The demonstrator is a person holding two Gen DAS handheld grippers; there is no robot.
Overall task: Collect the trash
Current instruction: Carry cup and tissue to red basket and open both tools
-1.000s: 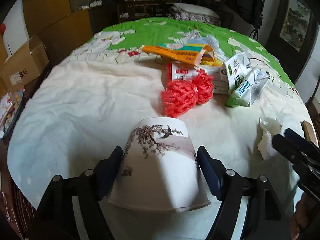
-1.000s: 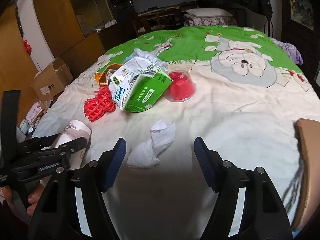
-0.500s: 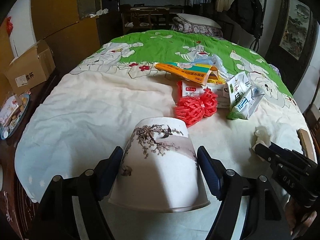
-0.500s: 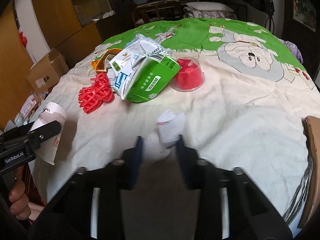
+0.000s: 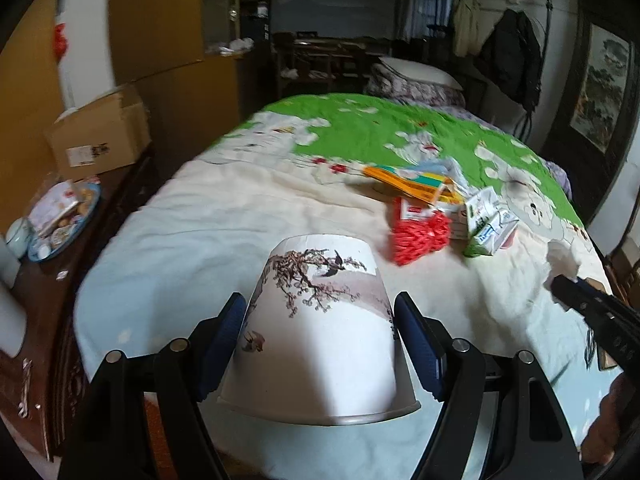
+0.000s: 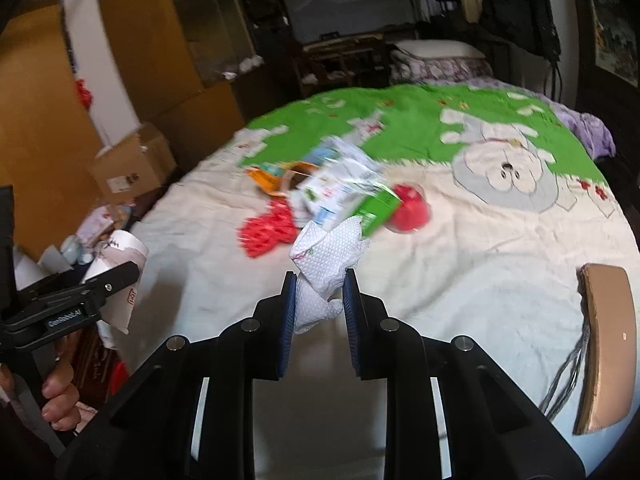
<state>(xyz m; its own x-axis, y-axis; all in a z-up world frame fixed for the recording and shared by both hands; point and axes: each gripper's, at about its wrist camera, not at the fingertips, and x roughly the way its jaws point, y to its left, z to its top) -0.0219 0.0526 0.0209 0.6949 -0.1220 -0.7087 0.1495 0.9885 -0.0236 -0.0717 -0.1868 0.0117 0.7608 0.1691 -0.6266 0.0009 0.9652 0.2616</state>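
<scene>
The left hand-held gripper (image 6: 108,280) carries a label reading roughly "GenRobot.AI"; other print is too blurred.

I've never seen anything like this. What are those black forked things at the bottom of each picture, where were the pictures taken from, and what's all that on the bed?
There is no robot here. A person holds a two-fingered grabbing tool in each hand, and each tool carries a wide-angle camera looking forward along its fingers, so the black forks are the tools themselves.

One picture is from the left tool. Its left gripper is clamped on a white paper cup printed with a blossom branch.

The other is from the right tool. Its right gripper has just been closing and now pinches a crumpled white tissue, lifted off the bed.

On the bed's quilt lie more scraps: a red mesh net, a green-and-white carton, an orange packet and a clear lid over something red.
</scene>
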